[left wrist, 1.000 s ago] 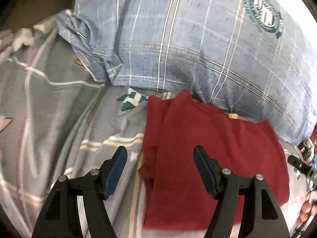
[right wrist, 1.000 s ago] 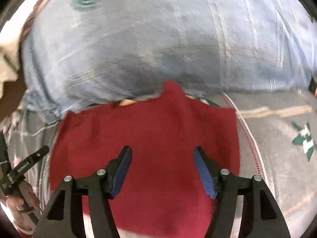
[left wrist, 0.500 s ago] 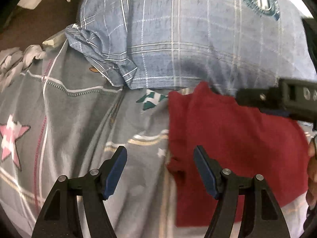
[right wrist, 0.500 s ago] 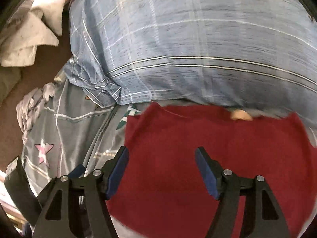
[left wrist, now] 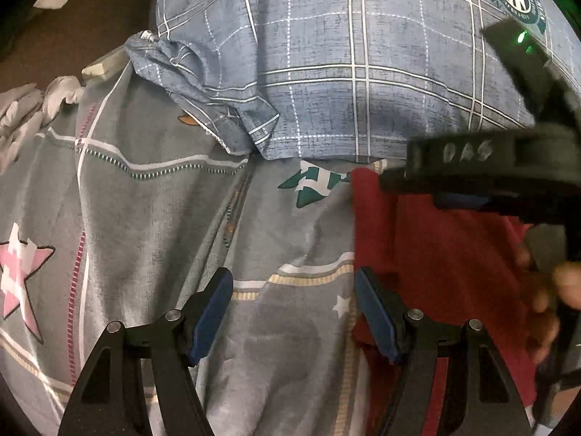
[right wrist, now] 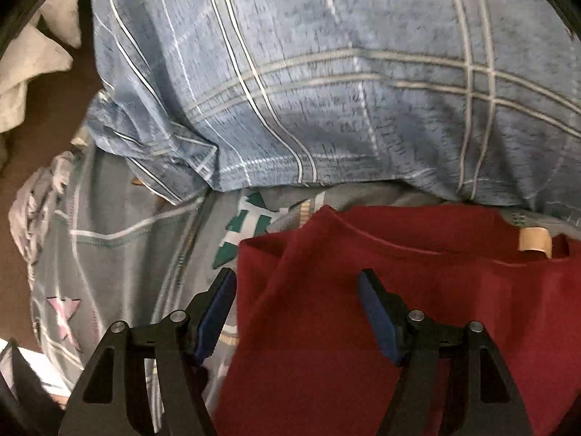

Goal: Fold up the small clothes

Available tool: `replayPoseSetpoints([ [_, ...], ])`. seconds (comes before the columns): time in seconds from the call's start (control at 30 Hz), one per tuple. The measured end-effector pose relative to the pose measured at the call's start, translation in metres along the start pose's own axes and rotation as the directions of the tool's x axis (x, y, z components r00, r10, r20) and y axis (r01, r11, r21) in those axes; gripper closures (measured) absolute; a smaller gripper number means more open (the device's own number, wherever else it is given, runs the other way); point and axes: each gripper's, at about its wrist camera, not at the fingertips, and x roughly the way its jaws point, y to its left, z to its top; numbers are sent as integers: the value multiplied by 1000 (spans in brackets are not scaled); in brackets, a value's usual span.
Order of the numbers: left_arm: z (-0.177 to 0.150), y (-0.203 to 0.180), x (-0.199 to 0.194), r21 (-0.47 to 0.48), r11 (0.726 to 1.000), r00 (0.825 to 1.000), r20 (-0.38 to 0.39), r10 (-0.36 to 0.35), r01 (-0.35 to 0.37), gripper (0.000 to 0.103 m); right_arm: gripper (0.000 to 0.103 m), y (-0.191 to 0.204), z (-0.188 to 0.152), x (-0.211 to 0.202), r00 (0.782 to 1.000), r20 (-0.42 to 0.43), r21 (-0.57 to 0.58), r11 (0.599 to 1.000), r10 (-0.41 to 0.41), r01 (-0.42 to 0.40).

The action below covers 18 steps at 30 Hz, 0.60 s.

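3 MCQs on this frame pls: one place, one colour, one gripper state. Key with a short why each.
1. The red garment lies:
A. on the grey patterned bedsheet, in front of the blue plaid pillow
B. on top of the pillow
C. on the floor

2. The star printed on the bedsheet is:
A. yellow
B. pink
C. black

3. The right gripper is:
A. shut on the garment
B. shut, empty
C. open

Key: 1 A, pillow sits behind it; 2 B, pink and white; 3 C, fingers apart over the cloth.

Right claw [left wrist: 468, 189] side: raised letters, seemingly "DAS".
Pillow [left wrist: 363, 54] round green badge: lettering too small to read.
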Motion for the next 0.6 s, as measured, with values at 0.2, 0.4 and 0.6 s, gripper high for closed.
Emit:
replayPoseSetpoints([
  [0.2,4,9,5,-31,999,1000,-8,-9,9,33,93,-5,1,7,999,24,-46,998,-31,32],
  [0.4,6,10,9,-36,999,1000,-17,-7,6,33,95,3,9,-8,996,94,-71,997,6,1],
  [0.6,7,12,13,-54,998,999,-35,-29,27,33,95,1,7,25,999,41,-44,999,15,-13],
])
